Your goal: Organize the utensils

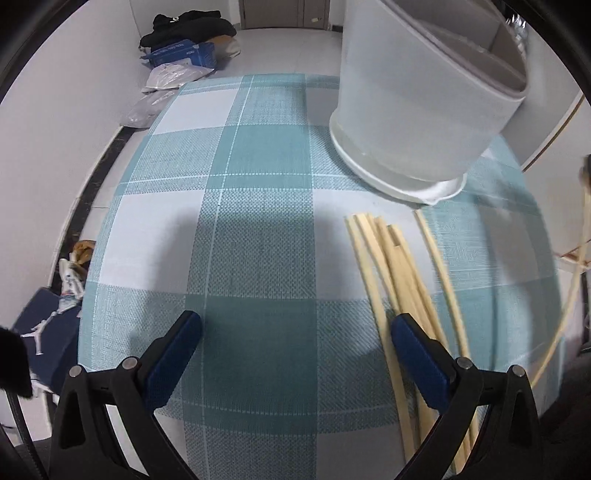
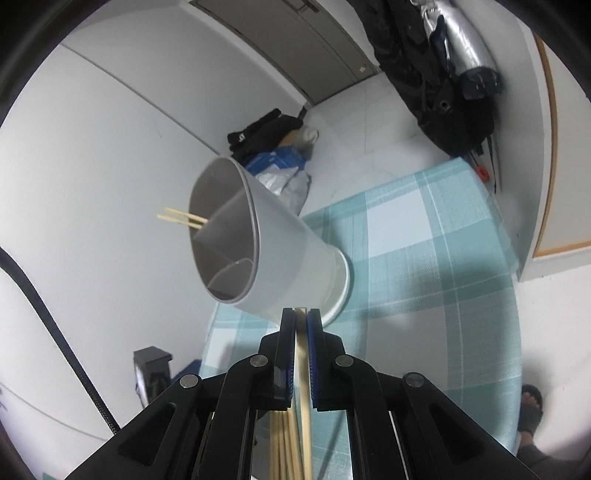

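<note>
1. While I'm clenching one chopstick (image 2: 302,369) in the right gripper (image 2: 301,314), the holder (image 2: 273,254) is sitting just ahead, mouth upper-left.
2. Stick's long axis is running along the fingers, w/ the right gripper nearer.
3. Left gripper (image 1: 295,328) is hanging released over the tablecloth (image 1: 258,221), loose chopsticks (image 1: 399,280) beside its right finger.

A table (image 1: 258,229) under a teal, white and grey checked cloth (image 2: 424,266) fills the middle of the room. Plain white walls (image 1: 92,74) meet a pale tiled floor (image 1: 280,51) along a dark skirting strip (image 1: 99,162). Past the table's far edge, black clothing (image 1: 184,26), a blue box (image 1: 181,53) and clear plastic bags (image 1: 173,72) lie heaped by a grey-brown door (image 1: 284,13). A dark jacket (image 2: 439,74) hangs near a wood-trimmed panel (image 2: 550,147). Light is even and soft.
</note>
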The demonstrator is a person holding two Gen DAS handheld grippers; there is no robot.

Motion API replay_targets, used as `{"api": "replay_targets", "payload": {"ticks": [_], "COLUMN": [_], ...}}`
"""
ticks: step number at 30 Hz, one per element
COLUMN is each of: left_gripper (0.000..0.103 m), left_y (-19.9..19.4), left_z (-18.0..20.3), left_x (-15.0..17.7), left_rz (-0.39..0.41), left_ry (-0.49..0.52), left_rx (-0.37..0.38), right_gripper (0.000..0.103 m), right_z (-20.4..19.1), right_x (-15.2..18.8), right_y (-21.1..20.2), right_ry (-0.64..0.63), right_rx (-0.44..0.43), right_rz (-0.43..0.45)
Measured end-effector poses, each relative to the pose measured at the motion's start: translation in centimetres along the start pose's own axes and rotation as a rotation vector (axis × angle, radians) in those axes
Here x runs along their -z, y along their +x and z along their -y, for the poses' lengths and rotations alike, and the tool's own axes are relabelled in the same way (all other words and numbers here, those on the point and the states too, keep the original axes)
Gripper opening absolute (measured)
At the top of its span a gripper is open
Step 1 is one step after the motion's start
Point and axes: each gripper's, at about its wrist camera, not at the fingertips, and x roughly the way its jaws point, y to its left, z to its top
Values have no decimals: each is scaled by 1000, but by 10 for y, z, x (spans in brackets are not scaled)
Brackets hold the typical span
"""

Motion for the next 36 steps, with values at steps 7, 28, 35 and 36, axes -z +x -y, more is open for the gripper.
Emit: {"api": "replay_targets", "payload": {"ticks": [7, 28, 35, 36], "left_gripper": [64, 2, 2, 2], "left_y": [-4, -68, -117, -114], "left_z": [0, -7, -10, -12], "left_x": [-9, -14, -7, -15], "left_rz": [34, 346, 498, 501], "left_ry": [-4, -78, -80, -77], "left_rx": [12, 200, 261, 262], "right_gripper": [6, 5, 5, 5], "right_z": [1, -28, -56, -60], "right_x": [0, 3, 16, 18], "right_y": [-9, -12, -25, -27], "right_ry": [-22, -208, -357, -378], "right_rx": [0, 92, 113, 117], "right_rz": [20, 89, 172, 185]}}
